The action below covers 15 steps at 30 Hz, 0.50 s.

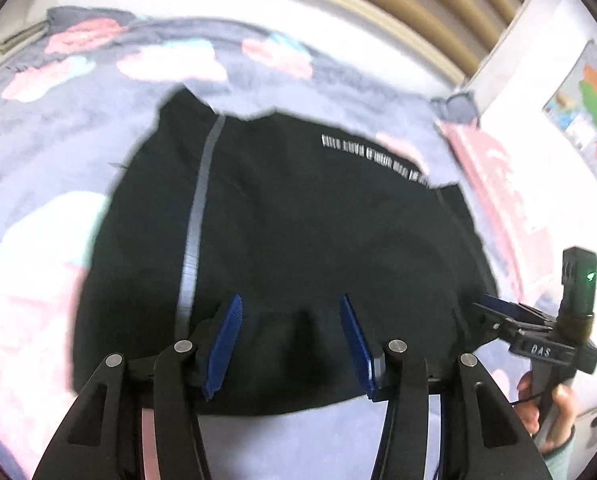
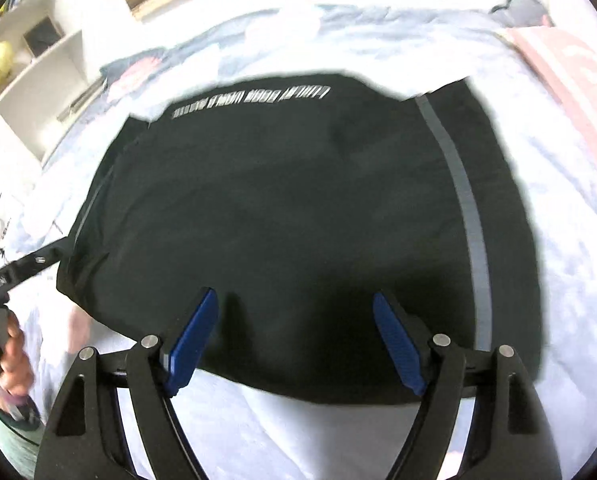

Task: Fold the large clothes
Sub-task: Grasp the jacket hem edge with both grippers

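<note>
The black garment [image 1: 282,240] lies flat on the patterned bedspread [image 1: 58,128], partly folded, its near hem running crosswise just under both tools. Your left gripper [image 1: 288,340] stands part open over that hem, nothing pinched between its blue pads. Your right gripper [image 2: 294,340] stands wider, also empty, over the same hem further along it. Each is equally near the hem, so the next fold likely needs both biting it together. The left view shows the grey stripe [image 1: 196,216] left of its jaws and a wall map [image 1: 590,112] beyond the garment; the right view adds a white shelf [image 2: 30,64].
</note>
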Each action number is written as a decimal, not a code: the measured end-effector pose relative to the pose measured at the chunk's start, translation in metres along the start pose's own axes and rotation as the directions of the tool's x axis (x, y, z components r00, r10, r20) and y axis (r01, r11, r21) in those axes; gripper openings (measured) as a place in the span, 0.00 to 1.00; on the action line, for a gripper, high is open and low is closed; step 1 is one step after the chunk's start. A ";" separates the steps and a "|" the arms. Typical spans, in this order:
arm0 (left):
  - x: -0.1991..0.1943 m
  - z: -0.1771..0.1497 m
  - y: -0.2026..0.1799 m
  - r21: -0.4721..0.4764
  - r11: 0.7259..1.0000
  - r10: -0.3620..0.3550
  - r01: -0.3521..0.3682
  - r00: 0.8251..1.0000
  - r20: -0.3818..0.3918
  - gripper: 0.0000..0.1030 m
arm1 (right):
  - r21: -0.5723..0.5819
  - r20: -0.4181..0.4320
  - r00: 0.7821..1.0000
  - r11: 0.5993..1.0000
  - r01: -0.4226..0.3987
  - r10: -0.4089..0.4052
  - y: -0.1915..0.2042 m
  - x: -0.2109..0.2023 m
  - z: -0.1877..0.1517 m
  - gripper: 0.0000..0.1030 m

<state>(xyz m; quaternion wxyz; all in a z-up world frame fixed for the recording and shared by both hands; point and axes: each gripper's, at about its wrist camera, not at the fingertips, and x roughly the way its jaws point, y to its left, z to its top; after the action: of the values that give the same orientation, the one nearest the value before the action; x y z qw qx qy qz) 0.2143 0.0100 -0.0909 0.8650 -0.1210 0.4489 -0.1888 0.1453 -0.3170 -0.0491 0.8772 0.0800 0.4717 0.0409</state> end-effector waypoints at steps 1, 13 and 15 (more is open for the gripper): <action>-0.014 0.002 0.005 0.003 1.000 0.002 -0.002 1.000 0.027 0.51 | 0.007 0.023 1.000 1.000 0.009 -0.009 -0.006 -0.011 0.000 0.80; -0.078 0.028 0.067 -0.043 0.999 0.023 -0.017 0.990 0.143 0.69 | 0.165 0.080 0.996 0.986 0.023 -0.037 -0.104 -0.046 0.027 0.91; -0.073 0.032 0.073 -0.057 0.998 0.016 -0.008 0.991 0.135 0.71 | 0.198 0.071 0.997 0.980 -0.006 -0.009 -0.117 -0.036 0.029 0.91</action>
<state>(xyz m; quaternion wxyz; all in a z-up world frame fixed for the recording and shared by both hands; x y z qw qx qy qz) 0.2180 0.1090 -0.0476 0.8908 -0.1550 0.3952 -0.1622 0.1496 -0.4408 -0.0247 0.8812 0.1679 0.4418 -0.0097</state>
